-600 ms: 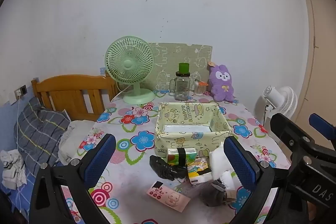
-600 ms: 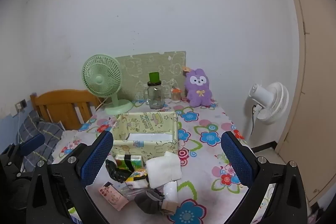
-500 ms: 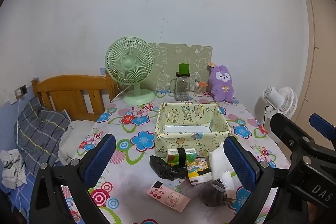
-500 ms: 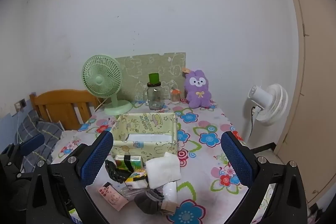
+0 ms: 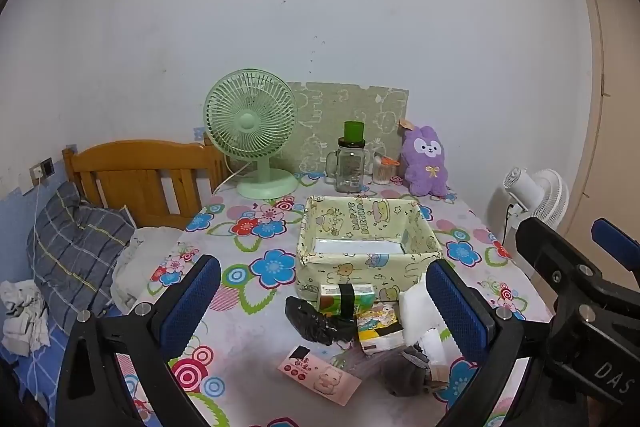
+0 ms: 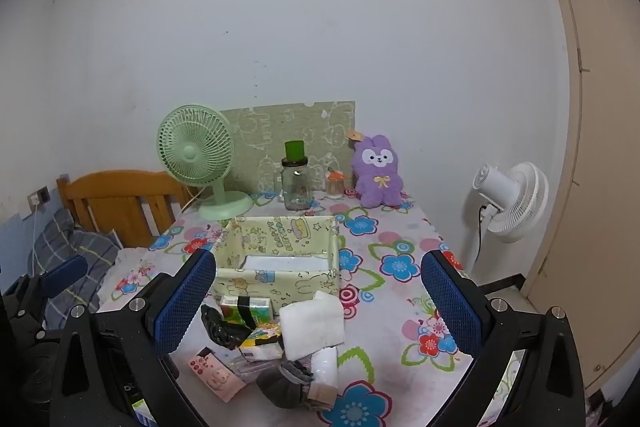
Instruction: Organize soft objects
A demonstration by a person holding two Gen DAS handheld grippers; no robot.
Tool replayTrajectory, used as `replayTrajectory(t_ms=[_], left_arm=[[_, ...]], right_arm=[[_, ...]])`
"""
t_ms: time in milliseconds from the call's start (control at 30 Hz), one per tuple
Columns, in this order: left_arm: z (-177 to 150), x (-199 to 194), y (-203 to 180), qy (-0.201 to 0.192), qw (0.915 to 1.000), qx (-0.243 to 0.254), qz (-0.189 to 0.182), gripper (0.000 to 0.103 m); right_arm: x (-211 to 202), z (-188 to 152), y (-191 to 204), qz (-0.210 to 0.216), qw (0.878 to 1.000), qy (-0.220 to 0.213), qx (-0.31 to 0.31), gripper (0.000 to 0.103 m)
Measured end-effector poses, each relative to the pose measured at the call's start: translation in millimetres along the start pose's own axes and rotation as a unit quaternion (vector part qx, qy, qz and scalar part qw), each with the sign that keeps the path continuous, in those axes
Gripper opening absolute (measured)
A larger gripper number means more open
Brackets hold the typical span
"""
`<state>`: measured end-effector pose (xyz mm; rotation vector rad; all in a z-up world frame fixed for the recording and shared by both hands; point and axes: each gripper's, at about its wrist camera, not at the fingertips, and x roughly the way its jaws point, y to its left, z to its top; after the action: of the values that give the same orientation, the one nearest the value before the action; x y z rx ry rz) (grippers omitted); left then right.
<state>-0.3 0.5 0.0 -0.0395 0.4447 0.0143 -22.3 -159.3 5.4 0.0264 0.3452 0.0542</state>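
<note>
A pale green cartoon-print box (image 5: pixel 368 259) (image 6: pixel 280 259) stands open on the flowered tablecloth. In front of it lies a heap: a green tissue pack (image 5: pixel 346 299) (image 6: pixel 244 309), a crumpled black bag (image 5: pixel 312 321) (image 6: pixel 220 325), a white folded cloth (image 5: pixel 416 307) (image 6: pixel 314 323), a yellow packet (image 5: pixel 378 329), a pink packet (image 5: pixel 320 375) (image 6: pixel 214 371) and a grey sock (image 5: pixel 404 373) (image 6: pixel 282 383). My left gripper (image 5: pixel 324 299) hangs open above the heap, empty. My right gripper (image 6: pixel 318 301) is open too, holding nothing.
At the table's far edge stand a green desk fan (image 5: pixel 254 131), a glass jar with a green lid (image 5: pixel 352 163) and a purple plush rabbit (image 5: pixel 426 163). A wooden headboard (image 5: pixel 140 175) and bedding lie left. A white floor fan (image 6: pixel 510 203) stands right.
</note>
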Motion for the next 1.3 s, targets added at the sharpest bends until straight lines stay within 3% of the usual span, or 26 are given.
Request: replayTrajectory(t_ms=[1300], left_arm=[[-1.5, 5.1, 0.7, 0.003, 1.0000, -0.003, -0.009, 0.103]], right_arm=[[4.3, 0.4, 2.4, 0.001, 1.000, 0.002, -0.003, 0.103]])
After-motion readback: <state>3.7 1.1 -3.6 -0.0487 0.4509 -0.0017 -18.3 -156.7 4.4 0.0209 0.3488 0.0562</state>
